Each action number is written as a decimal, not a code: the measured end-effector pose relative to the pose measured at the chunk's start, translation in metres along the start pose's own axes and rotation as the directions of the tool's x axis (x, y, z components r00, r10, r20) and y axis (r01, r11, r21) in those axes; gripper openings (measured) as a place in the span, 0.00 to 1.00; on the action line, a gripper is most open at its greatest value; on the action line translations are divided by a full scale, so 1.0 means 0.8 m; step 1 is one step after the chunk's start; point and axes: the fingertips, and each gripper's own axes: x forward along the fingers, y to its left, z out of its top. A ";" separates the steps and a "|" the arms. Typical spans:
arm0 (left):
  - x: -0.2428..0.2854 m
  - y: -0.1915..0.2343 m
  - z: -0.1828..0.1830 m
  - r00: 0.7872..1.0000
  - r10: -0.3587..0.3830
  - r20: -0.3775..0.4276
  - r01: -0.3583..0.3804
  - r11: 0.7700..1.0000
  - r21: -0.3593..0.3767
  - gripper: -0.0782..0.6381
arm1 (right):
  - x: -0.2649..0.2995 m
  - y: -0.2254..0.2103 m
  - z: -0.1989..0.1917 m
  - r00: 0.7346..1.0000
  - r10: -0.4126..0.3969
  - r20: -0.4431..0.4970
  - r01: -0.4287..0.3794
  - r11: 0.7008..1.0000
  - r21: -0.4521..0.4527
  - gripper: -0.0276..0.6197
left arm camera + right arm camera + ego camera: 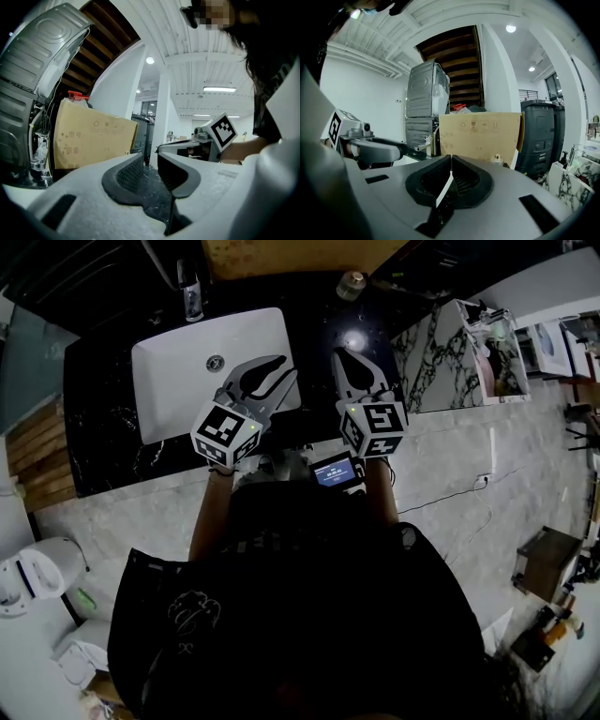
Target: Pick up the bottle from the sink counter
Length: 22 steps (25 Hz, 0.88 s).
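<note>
The bottle point(352, 283) stands at the back of the black sink counter point(103, 437), seen from above as a small round metallic top. In the right gripper view only its cap point(498, 158) peeks over the jaws, in front of a cardboard box. My right gripper point(341, 354) hovers over the counter just right of the basin, short of the bottle, jaws shut with nothing between them point(451, 157). My left gripper point(284, 369) is over the sink's right edge. A gap shows between its jaws point(150, 159), and they hold nothing.
A white sink basin point(178, 367) is set in the counter, with a faucet point(192, 294) behind it. The cardboard box point(480, 136) stands at the back. A marble-patterned box point(441, 352) sits to the right, a dark bin point(541, 133) beyond it. A toilet point(33, 582) is at lower left.
</note>
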 end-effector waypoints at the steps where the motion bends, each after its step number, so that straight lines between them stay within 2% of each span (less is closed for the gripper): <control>1: 0.004 0.002 -0.001 1.000 0.004 -0.003 -0.004 1.000 -0.003 0.26 | 0.004 -0.009 0.002 1.000 0.002 -0.001 -0.002 1.000 -0.009 0.06; 10: 0.061 0.012 -0.002 0.998 0.051 -0.033 -0.051 0.999 -0.012 0.26 | 0.059 -0.117 0.014 0.999 0.039 -0.018 -0.040 0.997 -0.073 0.07; 17: 0.113 0.011 -0.014 0.995 0.058 -0.084 -0.059 0.998 -0.007 0.26 | 0.136 -0.196 -0.008 0.998 0.049 -0.047 -0.050 0.998 -0.029 0.07; 18: 0.118 0.011 -0.016 0.994 0.058 -0.092 -0.058 0.998 -0.007 0.26 | 0.148 -0.205 -0.015 0.997 0.048 -0.059 -0.049 0.999 -0.021 0.09; 20: 0.127 0.012 -0.022 0.993 0.060 -0.106 -0.061 0.998 -0.009 0.26 | 0.173 -0.220 -0.033 0.993 0.062 -0.097 -0.064 0.998 -0.014 0.34; 22: 0.135 0.014 -0.027 0.991 0.064 -0.117 -0.066 0.998 -0.015 0.26 | 0.196 -0.234 -0.052 0.987 0.070 -0.142 -0.075 0.997 -0.025 0.37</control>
